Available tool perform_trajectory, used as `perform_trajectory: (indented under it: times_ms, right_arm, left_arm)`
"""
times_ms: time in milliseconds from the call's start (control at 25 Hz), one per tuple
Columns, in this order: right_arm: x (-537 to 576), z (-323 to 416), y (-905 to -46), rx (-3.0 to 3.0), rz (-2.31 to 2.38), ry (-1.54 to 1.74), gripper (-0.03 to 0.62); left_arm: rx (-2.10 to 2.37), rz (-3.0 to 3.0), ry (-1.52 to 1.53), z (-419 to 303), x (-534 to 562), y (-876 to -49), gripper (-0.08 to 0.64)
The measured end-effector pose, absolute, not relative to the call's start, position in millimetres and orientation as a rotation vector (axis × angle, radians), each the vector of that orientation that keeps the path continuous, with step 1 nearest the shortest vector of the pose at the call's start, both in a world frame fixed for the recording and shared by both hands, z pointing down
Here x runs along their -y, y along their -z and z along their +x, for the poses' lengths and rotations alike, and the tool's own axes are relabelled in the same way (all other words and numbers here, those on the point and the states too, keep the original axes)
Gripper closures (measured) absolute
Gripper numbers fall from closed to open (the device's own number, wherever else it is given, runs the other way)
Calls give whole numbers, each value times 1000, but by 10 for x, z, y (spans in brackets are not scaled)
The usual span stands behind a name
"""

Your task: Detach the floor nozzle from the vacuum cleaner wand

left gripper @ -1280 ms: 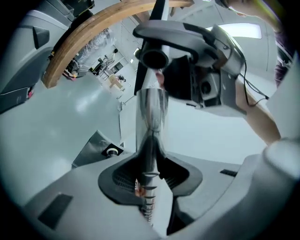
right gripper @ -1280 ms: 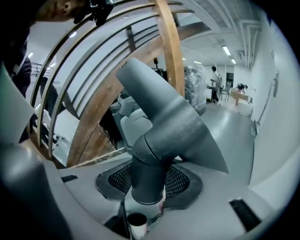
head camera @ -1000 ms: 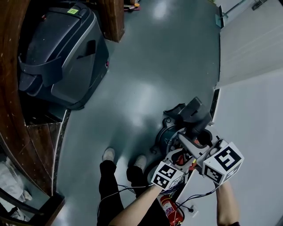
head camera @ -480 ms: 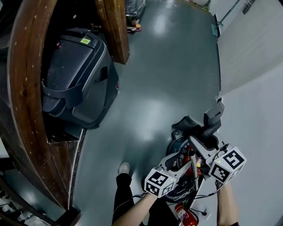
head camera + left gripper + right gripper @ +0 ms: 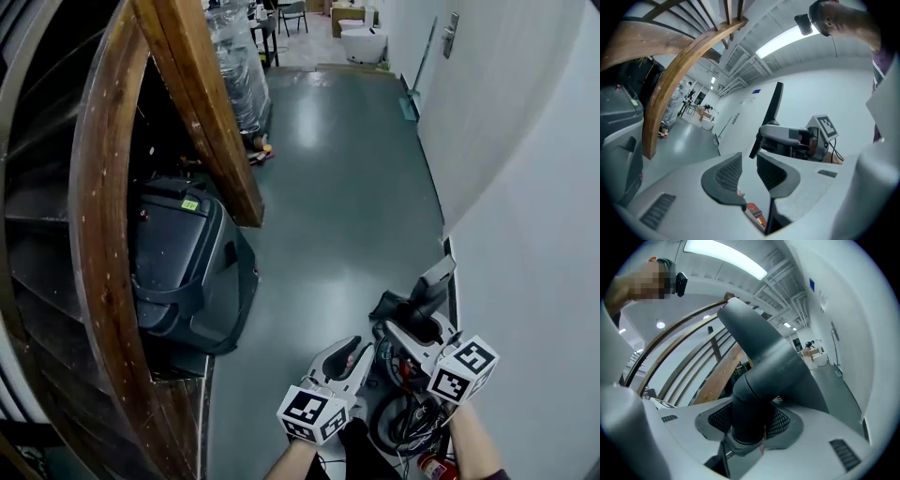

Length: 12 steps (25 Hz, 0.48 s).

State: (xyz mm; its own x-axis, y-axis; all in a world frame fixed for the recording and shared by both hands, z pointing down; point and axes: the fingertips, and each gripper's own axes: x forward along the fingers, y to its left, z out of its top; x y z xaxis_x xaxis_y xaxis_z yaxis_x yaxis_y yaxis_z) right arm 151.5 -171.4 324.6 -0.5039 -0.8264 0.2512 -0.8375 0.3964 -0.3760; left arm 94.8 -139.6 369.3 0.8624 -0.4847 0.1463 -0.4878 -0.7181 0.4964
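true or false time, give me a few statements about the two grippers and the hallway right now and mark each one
1. The right gripper is closed on the dark neck of the floor nozzle. True.
2. The left gripper grips the floor nozzle too. False: its fingers have just been closing, but nothing is between them.
3. A dark grey unit sits beside the curved wooden beam. True.
4. The floor is red carpet. False: it is smooth, grey and shiny.
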Motion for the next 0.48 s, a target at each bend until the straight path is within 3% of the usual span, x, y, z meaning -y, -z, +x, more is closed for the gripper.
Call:
perform_trajectory:
  times_ms: [480]
  right_arm:
    - [1175,1474,-2313,2678,1761,-577,414]
  left_arm:
    - [716,2731,-9,802,1192,-2444,554]
